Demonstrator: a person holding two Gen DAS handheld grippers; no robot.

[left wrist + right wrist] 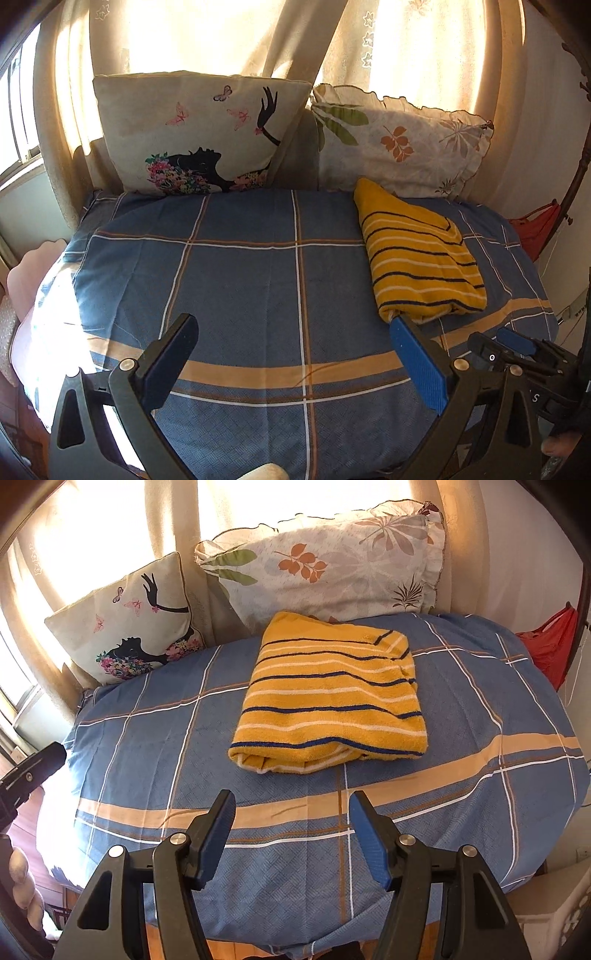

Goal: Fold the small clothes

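A yellow garment with dark and white stripes (417, 254) lies folded into a compact rectangle on the blue plaid bed cover (240, 280), toward the right. In the right wrist view it (328, 698) lies just ahead of my right gripper (291, 805), which is open and empty above the cover (147, 746). My left gripper (295, 328) is open and empty; its right fingertip (400, 326) is close to the garment's near corner. The right gripper (513, 341) shows at the lower right of the left wrist view.
Two pillows lean against the curtains at the back: one with a black silhouette and butterflies (199, 133), one with a leaf print (399, 144). A red bag (554, 650) hangs by the right edge. The bed's left edge drops off near a window (18, 110).
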